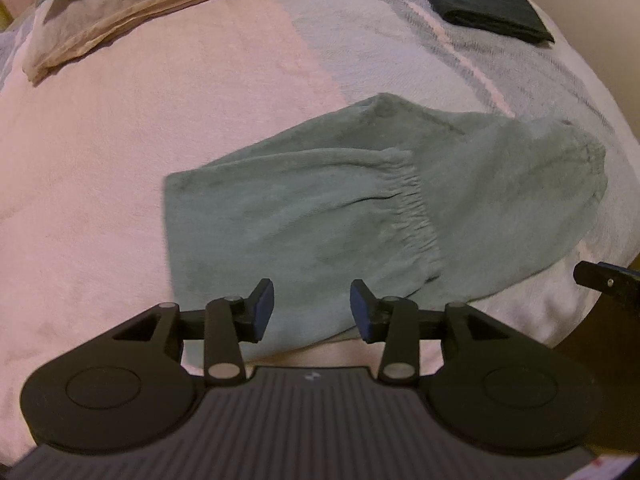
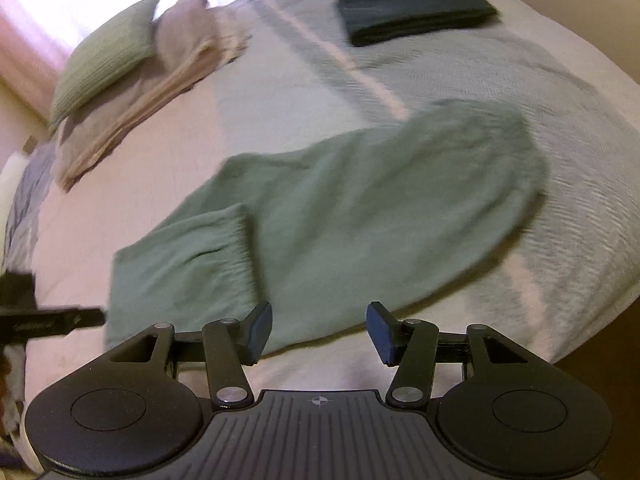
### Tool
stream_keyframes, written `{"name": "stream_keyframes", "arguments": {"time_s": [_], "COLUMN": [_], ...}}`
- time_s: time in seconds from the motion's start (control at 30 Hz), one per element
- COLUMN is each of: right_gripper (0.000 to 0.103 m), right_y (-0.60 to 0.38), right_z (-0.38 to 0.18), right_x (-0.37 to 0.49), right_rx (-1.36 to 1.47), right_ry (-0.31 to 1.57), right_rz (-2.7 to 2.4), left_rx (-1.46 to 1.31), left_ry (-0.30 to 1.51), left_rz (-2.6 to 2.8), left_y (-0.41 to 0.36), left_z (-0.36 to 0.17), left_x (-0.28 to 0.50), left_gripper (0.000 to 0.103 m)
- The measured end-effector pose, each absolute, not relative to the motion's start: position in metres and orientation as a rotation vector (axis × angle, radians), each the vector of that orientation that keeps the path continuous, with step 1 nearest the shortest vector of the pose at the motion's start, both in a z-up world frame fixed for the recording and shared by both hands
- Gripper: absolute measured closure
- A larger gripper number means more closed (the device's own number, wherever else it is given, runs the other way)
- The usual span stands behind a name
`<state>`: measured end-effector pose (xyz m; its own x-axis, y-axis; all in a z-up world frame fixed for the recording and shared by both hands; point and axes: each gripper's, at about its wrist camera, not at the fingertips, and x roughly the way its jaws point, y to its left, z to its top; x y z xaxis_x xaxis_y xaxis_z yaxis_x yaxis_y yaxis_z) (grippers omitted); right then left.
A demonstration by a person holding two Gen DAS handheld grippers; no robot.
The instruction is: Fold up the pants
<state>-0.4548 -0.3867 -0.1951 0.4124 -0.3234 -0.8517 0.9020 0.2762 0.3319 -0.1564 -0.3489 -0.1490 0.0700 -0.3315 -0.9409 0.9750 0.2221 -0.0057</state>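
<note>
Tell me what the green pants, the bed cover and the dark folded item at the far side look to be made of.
Green pants: soft knit, likely fleece or terry; matte, fuzzy nap, with a gathered elastic band. Bed cover: woven fabric, probably cotton; fine ribbed texture, matte, pink and grey bands. Dark folded item: cloth, flat and matte; the weave is too blurred to tell.

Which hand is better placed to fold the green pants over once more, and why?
Probably left. Its tongs hang open right over the near edge of the pants, beside the gathered cuff. The right tongs, also open, sit nearer the bed's edge.
</note>
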Motion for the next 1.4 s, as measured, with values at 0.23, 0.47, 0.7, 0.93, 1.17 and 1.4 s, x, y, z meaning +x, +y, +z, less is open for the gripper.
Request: {"name": "stream_keyframes", "arguments": {"time_s": [0.23,0.47,0.7,0.93,1.17,1.4], "right_gripper": [0.053,0.058,0.062,0.062,0.061,0.061], "right_y": [-0.451,-0.493,-0.559,-0.566,-0.496,-0.437], "right_z": [-0.247,-0.227,-0.313,-0.279,-0.247,-0.255], "right_x": [-0.576,-0.565,-0.504,-0.526,-0.567,-0.567], "right_rx": [1.132,0.622,0.467,0.609,0.798,0.928], "right_ry": [0.538,0.386,0.661,0.579,0.599,0.711], "right_rz": [-1.106,-1.132,-1.060,-1.092,-1.175,-1.306], "left_rx": [0.702,0.674,0.666,0.596,0.527,0.379], "left_ry": [0.981,0.807,0.729,0.792,0.935,1.225], "left_rz": [-1.195,-1.232,-1.204,-1.168,-1.092,-1.189], "left_y": [-0.372,-0.415,-0.434,-0.431,-0.325,-0.296], "left_z": [-0.179,-0.205,-0.248,-0.252,-0.224,-0.270], "left_x": [-0.181,-0.192,-0.176,-0.135,-0.061,0.014], "left_gripper": [0.071,0.076,0.077,0.076,0.041,0.034]}}
